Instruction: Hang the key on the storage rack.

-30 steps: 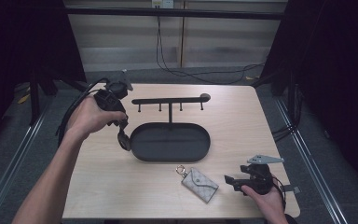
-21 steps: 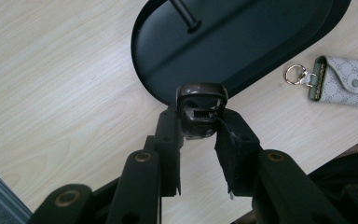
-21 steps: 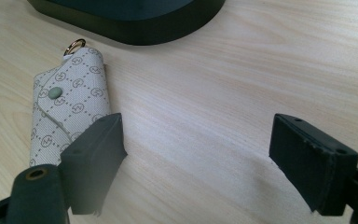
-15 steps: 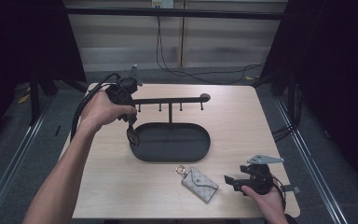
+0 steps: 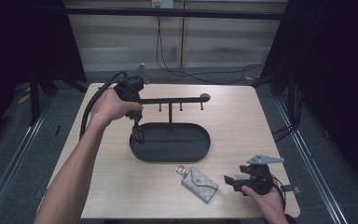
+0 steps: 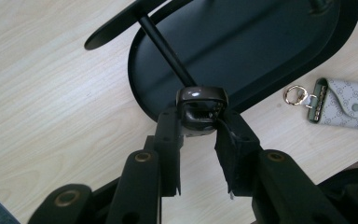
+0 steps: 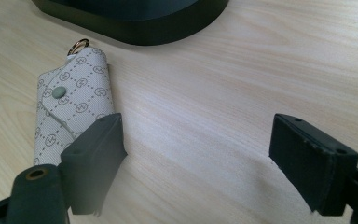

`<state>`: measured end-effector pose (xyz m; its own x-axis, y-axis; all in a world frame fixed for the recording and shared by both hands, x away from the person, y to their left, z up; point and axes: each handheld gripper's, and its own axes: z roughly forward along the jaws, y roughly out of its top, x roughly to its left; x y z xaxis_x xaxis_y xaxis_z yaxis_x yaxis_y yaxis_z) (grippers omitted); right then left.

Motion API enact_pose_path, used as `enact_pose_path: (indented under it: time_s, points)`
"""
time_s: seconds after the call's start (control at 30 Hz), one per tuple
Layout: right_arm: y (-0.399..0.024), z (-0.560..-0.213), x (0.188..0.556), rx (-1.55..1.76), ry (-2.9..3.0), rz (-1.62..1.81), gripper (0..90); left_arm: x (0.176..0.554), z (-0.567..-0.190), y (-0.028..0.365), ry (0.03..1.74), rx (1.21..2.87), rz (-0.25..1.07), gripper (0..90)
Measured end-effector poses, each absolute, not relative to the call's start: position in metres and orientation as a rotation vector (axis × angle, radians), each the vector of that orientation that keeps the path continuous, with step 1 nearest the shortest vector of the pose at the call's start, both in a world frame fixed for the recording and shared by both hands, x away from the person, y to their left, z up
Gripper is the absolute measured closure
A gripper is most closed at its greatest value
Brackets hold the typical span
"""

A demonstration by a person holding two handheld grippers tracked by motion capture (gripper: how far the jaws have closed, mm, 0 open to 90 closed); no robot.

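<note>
The high camera sits above my side of the desk (image 5: pixel 121 196), looking forward and down, far enough to take in the whole top; my forearms enter from the bottom edge. The camera on my left claw (image 6: pixel 200 140) looks steeply down from close range, with the black oval tray (image 6: pixel 279 51) across the upper frame and the patterned key pouch (image 6: pixel 349 105) at the right edge. The camera on my right claw (image 7: pixel 196 163) looks low and near along the wood. Both share that pouch (image 7: pixel 70 112) and tray rim (image 7: pixel 140 28), as does the high view.
</note>
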<state>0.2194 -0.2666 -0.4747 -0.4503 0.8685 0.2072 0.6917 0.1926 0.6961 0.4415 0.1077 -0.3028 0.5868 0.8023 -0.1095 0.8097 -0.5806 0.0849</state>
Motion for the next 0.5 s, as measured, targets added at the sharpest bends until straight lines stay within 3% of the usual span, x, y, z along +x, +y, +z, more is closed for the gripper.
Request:
enact_pose_path:
  time_s: [0.5]
  points:
    - [-0.2662,-0.4748,0.2195,1.493,2.24,1.104,17.7,0.4489,-0.3098,0.1014,1.436,2.663,-0.051,70.8]
